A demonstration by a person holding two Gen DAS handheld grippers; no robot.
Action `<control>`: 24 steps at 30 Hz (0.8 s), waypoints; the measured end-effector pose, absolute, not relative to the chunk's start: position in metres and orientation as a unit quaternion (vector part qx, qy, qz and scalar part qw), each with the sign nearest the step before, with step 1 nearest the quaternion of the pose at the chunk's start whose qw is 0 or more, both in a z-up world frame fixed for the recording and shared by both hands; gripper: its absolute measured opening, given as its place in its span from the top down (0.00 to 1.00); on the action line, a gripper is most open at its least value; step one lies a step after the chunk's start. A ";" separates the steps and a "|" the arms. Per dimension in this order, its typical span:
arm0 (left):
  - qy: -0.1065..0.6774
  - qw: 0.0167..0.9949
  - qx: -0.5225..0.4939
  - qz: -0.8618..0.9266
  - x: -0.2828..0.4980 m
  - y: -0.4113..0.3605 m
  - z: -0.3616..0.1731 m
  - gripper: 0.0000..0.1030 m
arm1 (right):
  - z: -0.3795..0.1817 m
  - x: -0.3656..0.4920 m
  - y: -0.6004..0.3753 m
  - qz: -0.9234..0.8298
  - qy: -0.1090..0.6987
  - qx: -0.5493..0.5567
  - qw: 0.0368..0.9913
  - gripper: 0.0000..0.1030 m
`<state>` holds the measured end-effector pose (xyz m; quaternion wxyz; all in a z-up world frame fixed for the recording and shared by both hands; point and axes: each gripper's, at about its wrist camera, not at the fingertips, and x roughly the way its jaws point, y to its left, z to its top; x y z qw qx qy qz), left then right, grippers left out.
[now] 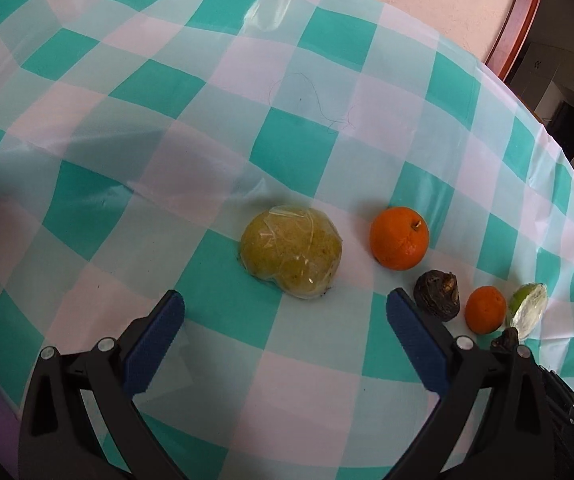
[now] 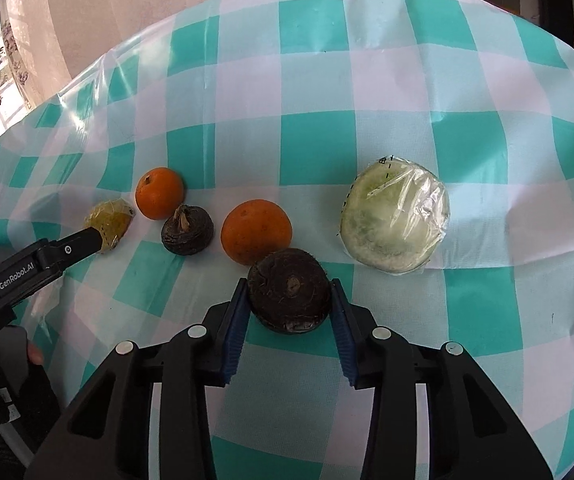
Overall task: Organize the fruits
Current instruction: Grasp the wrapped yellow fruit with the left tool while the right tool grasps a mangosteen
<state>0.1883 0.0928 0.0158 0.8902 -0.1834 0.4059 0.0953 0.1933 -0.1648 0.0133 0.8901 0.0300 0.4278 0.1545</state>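
Observation:
My right gripper point(image 2: 289, 306) is shut on a dark brown round fruit point(image 2: 289, 290), its blue pads pressing both sides just above the checked cloth. Behind it lie a large orange point(image 2: 255, 230), a second dark fruit point(image 2: 187, 230), a small orange point(image 2: 159, 193) and a film-wrapped yellow-green fruit point(image 2: 109, 218). My left gripper point(image 1: 287, 314) stands open, with the wrapped yellow-green fruit point(image 1: 291, 252) just beyond its fingertips and nothing between them. To its right lie the large orange point(image 1: 399, 238), the dark fruit point(image 1: 437, 290) and the small orange point(image 1: 485, 309).
A film-wrapped pale green cut fruit point(image 2: 395, 216) lies to the right of the held fruit. The teal-and-white checked tablecloth point(image 1: 167, 120) covers a round table with a wooden rim point(image 1: 515, 20). A gloved hand point(image 2: 27, 392) holds the left gripper's handle at the lower left.

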 end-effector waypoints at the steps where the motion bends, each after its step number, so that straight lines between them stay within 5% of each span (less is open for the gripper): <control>1: 0.411 0.888 -0.181 0.097 0.196 0.093 0.014 0.02 | 0.012 0.195 -0.169 0.159 0.431 0.047 0.887 0.62; 11: 0.466 0.873 -0.064 0.128 0.246 0.066 0.008 0.04 | 0.012 0.196 -0.172 0.176 0.430 0.077 0.882 0.62; 12: 0.464 0.874 -0.065 0.129 0.246 0.066 0.009 0.06 | 0.013 0.197 -0.172 0.175 0.428 0.080 0.883 0.62; 15: 0.442 0.884 -0.063 0.139 0.242 0.065 0.015 0.40 | 0.013 0.195 -0.177 0.178 0.426 0.086 0.883 0.62; 24: 0.373 0.905 -0.157 0.131 0.175 0.089 0.027 0.41 | 0.013 0.197 -0.188 0.156 0.419 0.111 0.888 0.62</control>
